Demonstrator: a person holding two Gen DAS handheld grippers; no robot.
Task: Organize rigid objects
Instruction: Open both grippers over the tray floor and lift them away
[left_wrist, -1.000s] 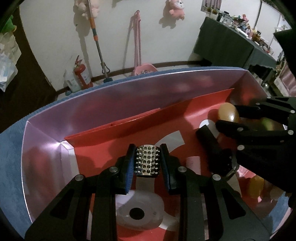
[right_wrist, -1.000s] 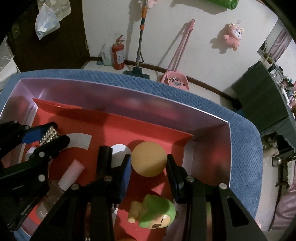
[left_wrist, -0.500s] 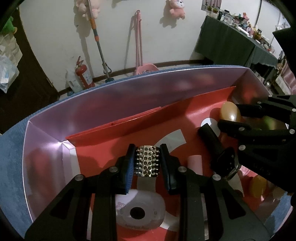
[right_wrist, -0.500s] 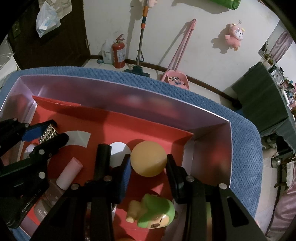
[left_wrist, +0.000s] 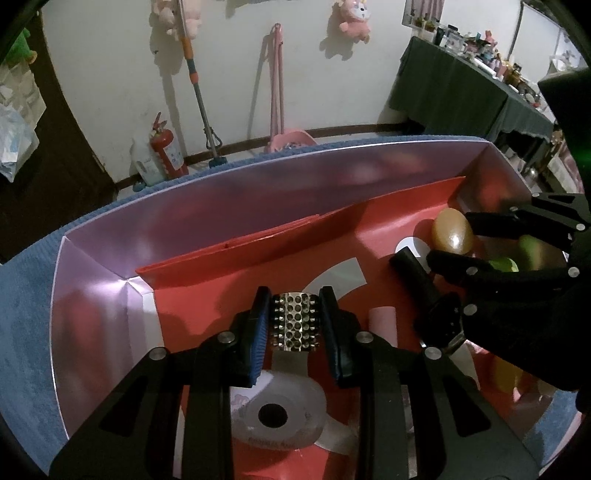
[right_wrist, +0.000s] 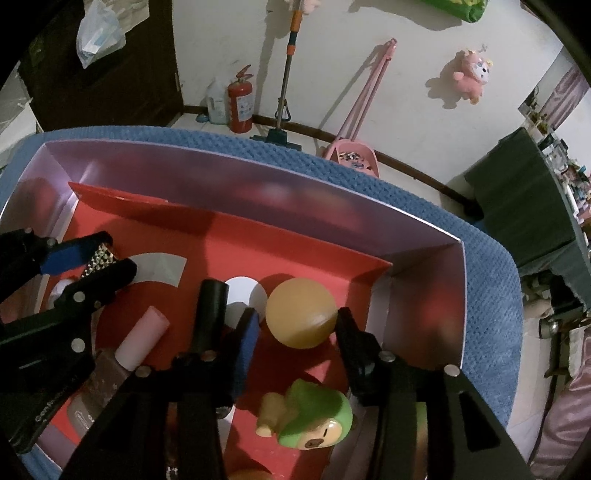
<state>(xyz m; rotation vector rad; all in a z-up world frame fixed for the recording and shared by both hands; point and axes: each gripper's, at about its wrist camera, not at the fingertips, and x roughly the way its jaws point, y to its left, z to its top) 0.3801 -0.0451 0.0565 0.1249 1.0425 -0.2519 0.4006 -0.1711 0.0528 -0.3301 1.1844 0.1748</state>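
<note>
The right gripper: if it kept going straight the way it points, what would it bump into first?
Most likely the tan ball, which sits between the tips of the right gripper, whose jaws have just been opening. Past it lies the box's red floor. Depth is hard to judge here.

You see a tan ball (right_wrist: 301, 317), a green-hooded figurine (right_wrist: 314, 417), a pale pink cylinder (right_wrist: 142, 338), and a studded silver block (left_wrist: 294, 321) on the box's red floor (left_wrist: 221, 280).

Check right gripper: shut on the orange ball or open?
Open. The right gripper has just been opening; a gap shows between its blue pad and the orange ball, which sits on the box floor between the jaws.
</note>
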